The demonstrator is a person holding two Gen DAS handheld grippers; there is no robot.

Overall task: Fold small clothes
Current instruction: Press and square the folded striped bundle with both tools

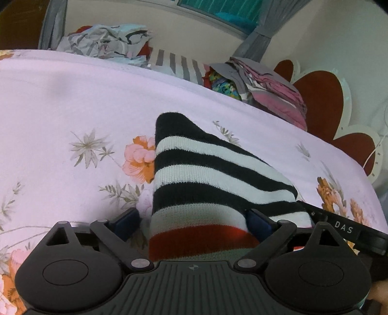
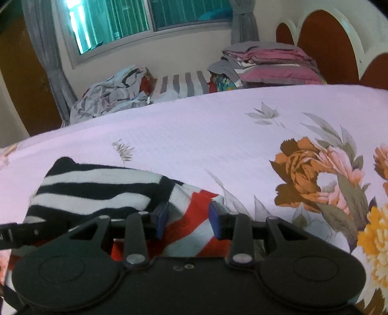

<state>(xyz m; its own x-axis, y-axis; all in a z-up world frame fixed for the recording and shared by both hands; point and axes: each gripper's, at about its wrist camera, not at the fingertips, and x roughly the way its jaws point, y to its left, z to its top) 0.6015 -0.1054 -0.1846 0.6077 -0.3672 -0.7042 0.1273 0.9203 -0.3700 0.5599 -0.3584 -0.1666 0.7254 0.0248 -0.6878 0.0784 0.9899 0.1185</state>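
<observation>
A small knitted garment with black, white and red stripes lies folded on the pale pink floral bedsheet. My left gripper is open, its blue pads on either side of the garment's near red-striped edge. In the right wrist view the same garment lies at lower left. My right gripper is open over its red and white striped corner, with cloth between the pads. The other gripper's black finger shows at the right edge of the left view and the left edge of the right view.
At the bed's far side lie a crumpled grey-white pile of clothes, a grey striped cloth and a stack of folded pink and grey clothes. A red and white headboard stands at right. A window is behind.
</observation>
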